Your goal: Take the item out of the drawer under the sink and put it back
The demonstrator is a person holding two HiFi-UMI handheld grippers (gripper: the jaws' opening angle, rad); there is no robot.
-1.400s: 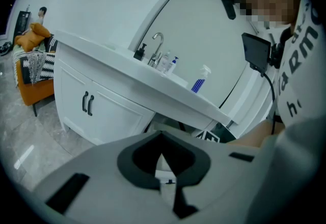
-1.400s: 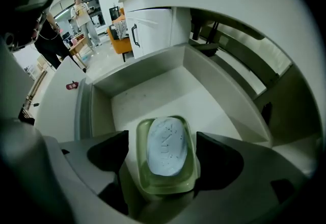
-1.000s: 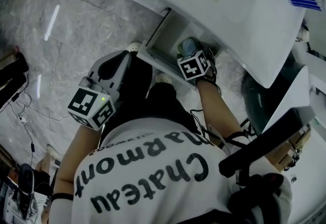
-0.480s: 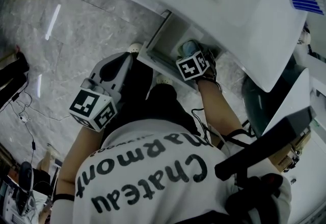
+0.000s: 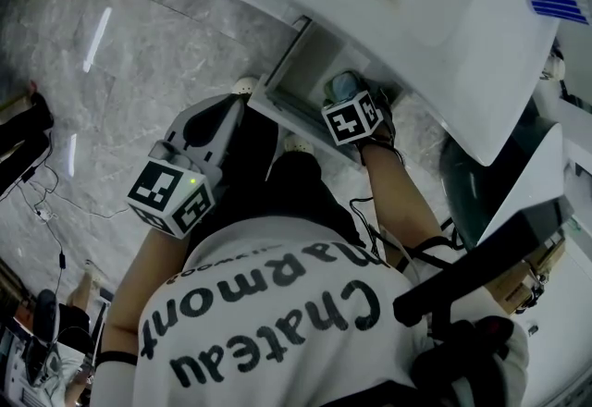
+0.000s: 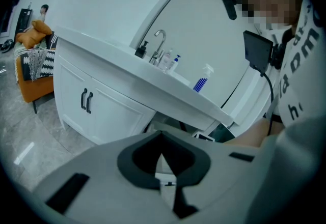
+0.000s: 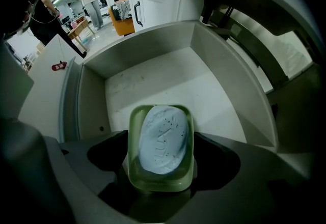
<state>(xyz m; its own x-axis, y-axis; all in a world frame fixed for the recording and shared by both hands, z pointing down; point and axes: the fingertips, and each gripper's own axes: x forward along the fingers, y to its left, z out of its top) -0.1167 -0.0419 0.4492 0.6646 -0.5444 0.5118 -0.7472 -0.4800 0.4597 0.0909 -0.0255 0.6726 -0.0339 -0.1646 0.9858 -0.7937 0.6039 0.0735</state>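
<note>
Left claw [image 6: 164, 167] closed on nothing, held aside; right claw [image 7: 160, 164] grips the green soap dish [image 7: 135, 177], 1 blue soap bar [image 7: 163, 139] loose inside, over the open drawer [image 7: 168, 80]; risk: any tilt probably slides the bar out.

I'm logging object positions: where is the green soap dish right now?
In the right gripper view, the green soap dish, holding a pale blue soap bar, sits between the right gripper's jaws, over the open drawer's floor.
</note>
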